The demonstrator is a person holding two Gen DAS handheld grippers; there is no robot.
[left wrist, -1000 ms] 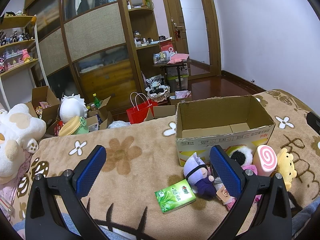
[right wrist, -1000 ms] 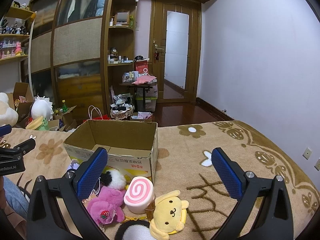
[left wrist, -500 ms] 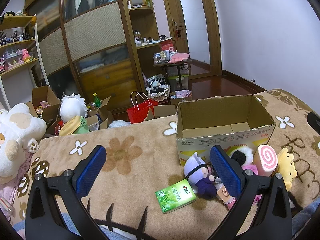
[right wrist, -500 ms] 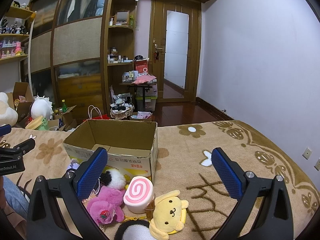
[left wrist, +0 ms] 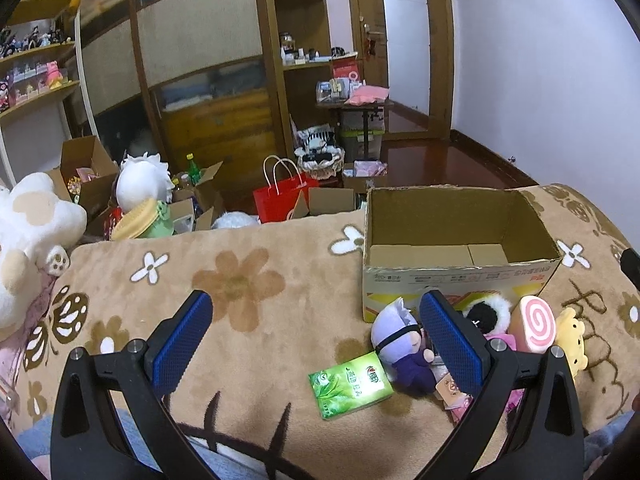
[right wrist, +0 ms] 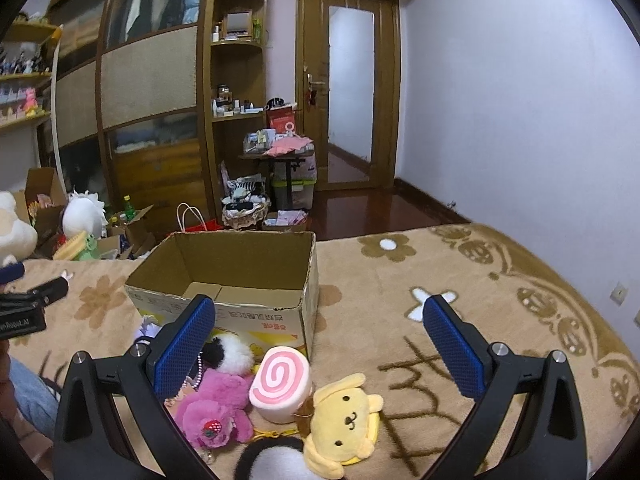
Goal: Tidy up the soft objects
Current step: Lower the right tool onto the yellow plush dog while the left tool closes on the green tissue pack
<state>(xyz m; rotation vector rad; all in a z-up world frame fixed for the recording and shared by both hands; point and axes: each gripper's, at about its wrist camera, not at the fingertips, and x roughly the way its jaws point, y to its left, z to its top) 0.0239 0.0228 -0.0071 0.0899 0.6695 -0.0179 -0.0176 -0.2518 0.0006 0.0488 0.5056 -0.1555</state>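
Note:
An empty open cardboard box (left wrist: 460,240) stands on the brown flowered blanket (left wrist: 248,312); it also shows in the right wrist view (right wrist: 240,280). In front of it lie soft toys: a purple-haired doll (left wrist: 402,346), a black-and-white pompom (right wrist: 228,354), a pink plush (right wrist: 212,414), a pink swirl roll (right wrist: 280,384) and a yellow dog plush (right wrist: 344,420). A green tissue pack (left wrist: 350,386) lies left of the doll. My left gripper (left wrist: 316,340) is open and empty above the blanket. My right gripper (right wrist: 318,344) is open and empty above the toys.
A large white plush (left wrist: 28,232) lies at the blanket's left edge. Beyond the bed stand a red bag (left wrist: 284,198), open cartons (left wrist: 84,172), a white round plush (left wrist: 142,180), a wardrobe and a cluttered small table (left wrist: 356,100). The blanket stretches right of the box (right wrist: 460,280).

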